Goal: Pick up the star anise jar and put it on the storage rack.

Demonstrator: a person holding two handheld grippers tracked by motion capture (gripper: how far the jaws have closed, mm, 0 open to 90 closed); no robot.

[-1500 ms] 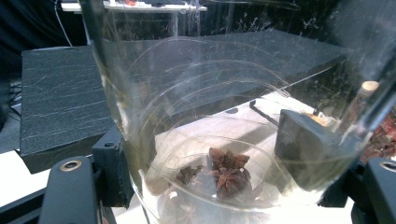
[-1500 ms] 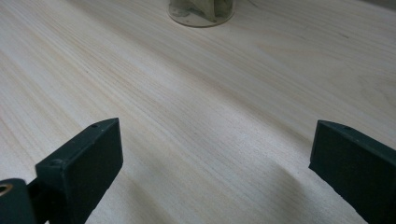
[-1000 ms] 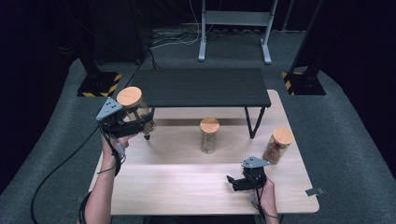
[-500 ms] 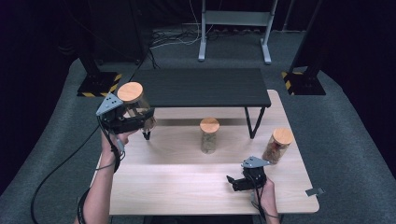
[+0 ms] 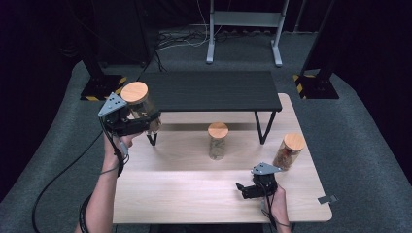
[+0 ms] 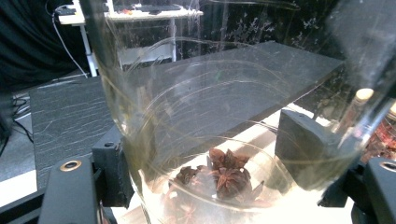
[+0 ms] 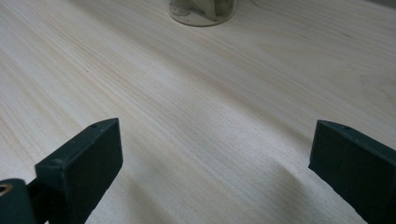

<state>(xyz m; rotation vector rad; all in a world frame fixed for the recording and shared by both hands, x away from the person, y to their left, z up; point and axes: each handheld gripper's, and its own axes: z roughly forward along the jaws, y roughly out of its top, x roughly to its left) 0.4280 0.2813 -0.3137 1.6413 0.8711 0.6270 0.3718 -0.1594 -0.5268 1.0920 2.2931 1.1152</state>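
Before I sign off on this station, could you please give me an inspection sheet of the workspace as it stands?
Surface: light wooden table, with a black shelf standing on its far half.
Job's things: glass jar with star anise and a wooden lid, held in the air at the shelf's left end.
Clutter: middle jar and right jar upright on the table; a small grey piece at the near right corner.
Grippers: left tongs shut on the jar; right tongs open, low over the table.
Cables: one trails from the left tongs; more lie on the floor behind.
Surroundings: grey carpet, stand legs, dark backdrop.
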